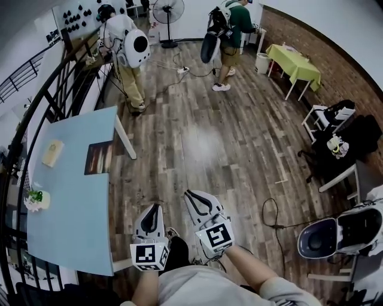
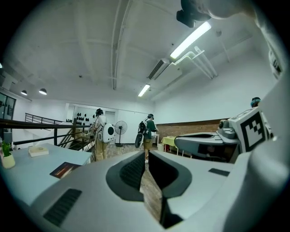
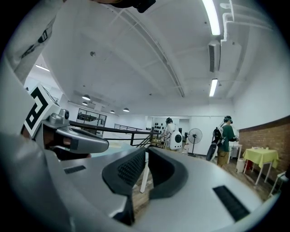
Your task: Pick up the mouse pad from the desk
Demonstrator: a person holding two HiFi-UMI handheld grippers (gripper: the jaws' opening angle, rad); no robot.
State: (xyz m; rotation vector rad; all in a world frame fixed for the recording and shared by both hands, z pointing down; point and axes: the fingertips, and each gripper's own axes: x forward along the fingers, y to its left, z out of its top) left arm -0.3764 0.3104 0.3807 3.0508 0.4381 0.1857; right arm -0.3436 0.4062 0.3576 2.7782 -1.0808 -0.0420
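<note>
Dark rectangular mouse pad (image 1: 99, 158), pale-blue desk (image 1: 72, 203)

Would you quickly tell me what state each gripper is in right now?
Left gripper: slightly open, holding nothing.
Right gripper: slightly open, holding nothing.

this looks like an open, loft-style workroom or lab rather than a home: a wide wood-plank floor (image 1: 203, 143), a brick wall (image 1: 323, 42), a black metal railing (image 1: 42, 101) and long strip lights (image 2: 190, 40) on a bare white ceiling. a light blue desk (image 1: 72, 203), a table with a yellow-green cloth (image 1: 293, 63), a standing fan (image 1: 168, 12) and loose cables (image 1: 272, 218) on the floor furnish it sparsely. a person in white (image 1: 127, 48) and a person in green (image 1: 227, 30) both wear bulky backpack gear.
</note>
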